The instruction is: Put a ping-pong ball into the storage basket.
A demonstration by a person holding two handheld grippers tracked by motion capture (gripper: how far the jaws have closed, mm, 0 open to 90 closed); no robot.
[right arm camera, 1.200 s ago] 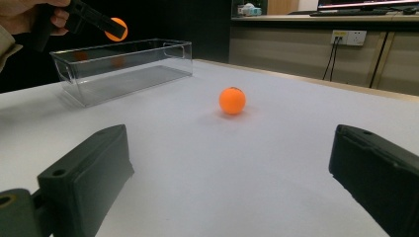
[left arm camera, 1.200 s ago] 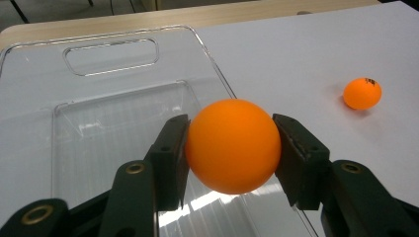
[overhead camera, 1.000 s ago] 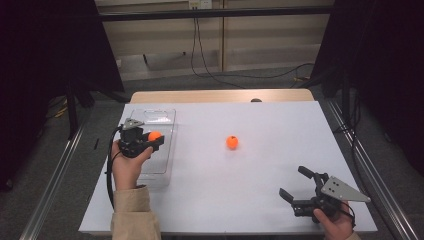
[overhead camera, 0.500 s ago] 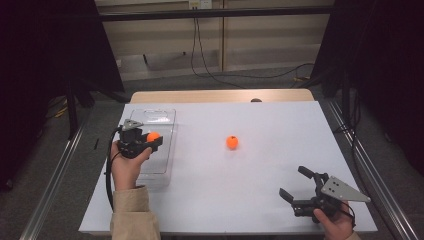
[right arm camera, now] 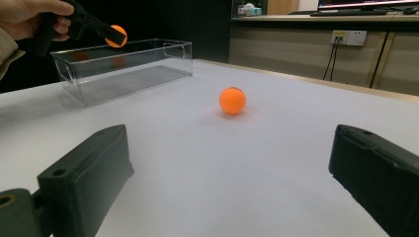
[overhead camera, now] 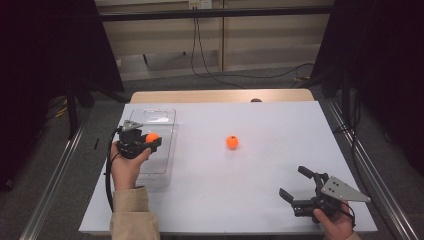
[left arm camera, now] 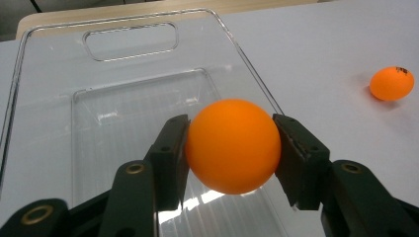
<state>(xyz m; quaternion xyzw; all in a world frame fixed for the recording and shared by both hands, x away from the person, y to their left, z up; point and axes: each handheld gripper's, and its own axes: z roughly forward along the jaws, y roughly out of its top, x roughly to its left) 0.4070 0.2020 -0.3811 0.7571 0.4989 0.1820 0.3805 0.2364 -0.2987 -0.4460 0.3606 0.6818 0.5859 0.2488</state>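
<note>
A: Holding one orange ball [left arm camera: 232, 146] in the left gripper [overhead camera: 142, 142], jaws clamped on both sides of it, above the clear plastic bin [overhead camera: 165, 165] at the left of the table [overhead camera: 210, 200].

B: Over the bin or beside it?

A: Over it. In the left gripper view the bin floor sits right under the ball, long wall just to the right. My read: the step in hand is the drop.

B: Then go low before letting go. Light ball, hard plastic, it will likely bounce. Open slowly, stay off that wall.

A: Agreed. Aim for the middle of the floor, not the handle end.

B: Second ball?

A: Second orange ball [overhead camera: 231, 142] rests on the table near its centre, well apart from the bin, touching nothing.

B: Right side?

A: Right gripper [overhead camera: 301, 187] sits low near the front right corner, jaws wide apart, nothing between them, pointed toward that ball.

B: Probably next pickup. Close gently or it squirts out.
</note>
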